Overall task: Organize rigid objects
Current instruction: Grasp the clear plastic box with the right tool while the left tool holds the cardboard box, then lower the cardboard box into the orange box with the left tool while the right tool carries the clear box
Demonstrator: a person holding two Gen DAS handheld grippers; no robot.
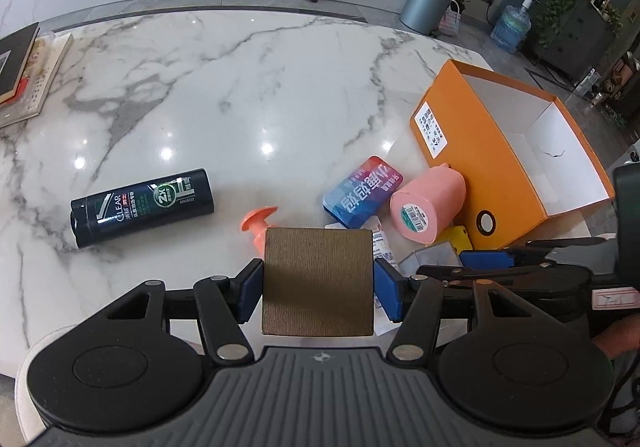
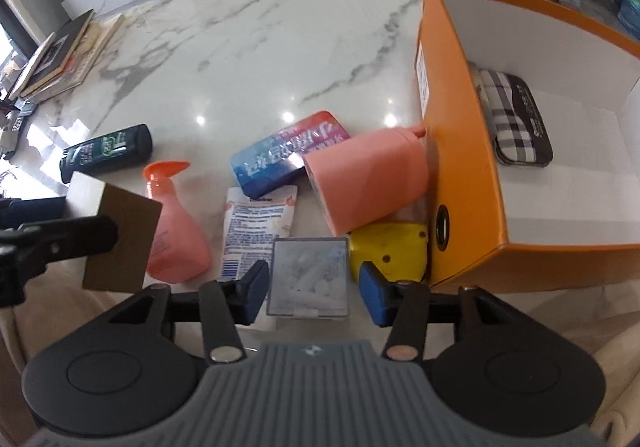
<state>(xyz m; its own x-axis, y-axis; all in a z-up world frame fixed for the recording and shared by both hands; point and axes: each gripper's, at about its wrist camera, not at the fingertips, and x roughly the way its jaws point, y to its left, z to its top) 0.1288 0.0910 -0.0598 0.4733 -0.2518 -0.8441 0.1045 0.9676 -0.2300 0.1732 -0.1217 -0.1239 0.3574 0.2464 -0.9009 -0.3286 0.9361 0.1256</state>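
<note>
Brown square cardboard block (image 1: 319, 281) sits clamped between the blue pads of my left gripper (image 1: 319, 287), lifted above the white marble tabletop (image 1: 224, 95) and angled steeply downward. My right gripper (image 2: 313, 287) also tilts down, its jaws partly apart around a clear plastic case (image 2: 307, 277) lying on the tabletop; the pads stand clear of its sides. Just beside it sits an open orange cardboard box (image 2: 460, 151).

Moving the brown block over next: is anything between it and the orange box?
Yes. The left gripper holds the brown block, and between it and the orange box lie the pink cup tipped against the box wall and the blue tin. The right gripper also hovers there.
</note>
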